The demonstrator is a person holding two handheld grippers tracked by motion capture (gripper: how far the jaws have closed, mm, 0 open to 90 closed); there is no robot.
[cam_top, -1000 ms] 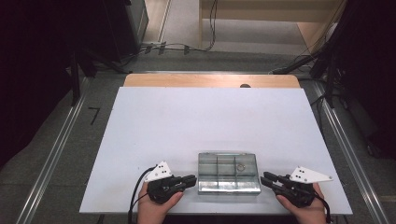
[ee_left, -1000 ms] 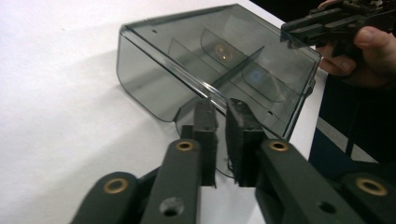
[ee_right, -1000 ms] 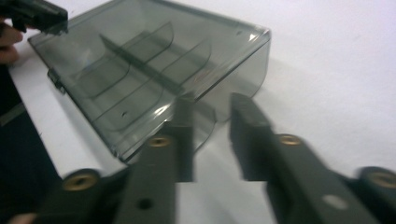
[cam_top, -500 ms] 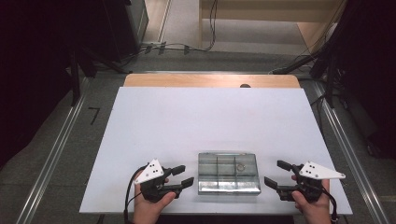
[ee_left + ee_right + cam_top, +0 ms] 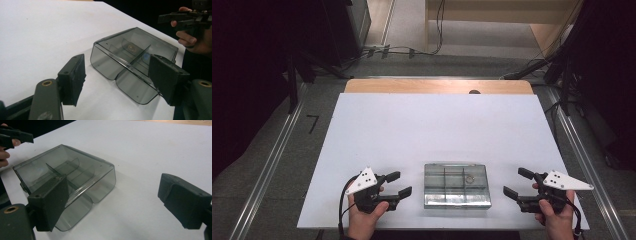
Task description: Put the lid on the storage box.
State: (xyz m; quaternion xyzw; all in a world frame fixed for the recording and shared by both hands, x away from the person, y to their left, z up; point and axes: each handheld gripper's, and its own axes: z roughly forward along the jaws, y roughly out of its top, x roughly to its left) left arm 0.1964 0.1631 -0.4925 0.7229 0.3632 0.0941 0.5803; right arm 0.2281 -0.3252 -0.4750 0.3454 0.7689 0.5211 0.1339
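Black plastic and wide apart, the jaws of the left gripper (image 5: 395, 184) have just been opening and hold nothing; they point at the smoky clear-plastic compartment box (image 5: 456, 185), which lies closed near the front edge of the white table (image 5: 437, 130), just to their right. A small round ring-like piece (image 5: 469, 178) shows through the lid in one far compartment. Right of the box, the right gripper (image 5: 518, 183) has also just been spreading its jaws, nothing between them, and stands a little farther off. My worry: the box is light and slick, so a one-sided squeeze could skid it toward the table edge, or pop the lid and spill the piece.
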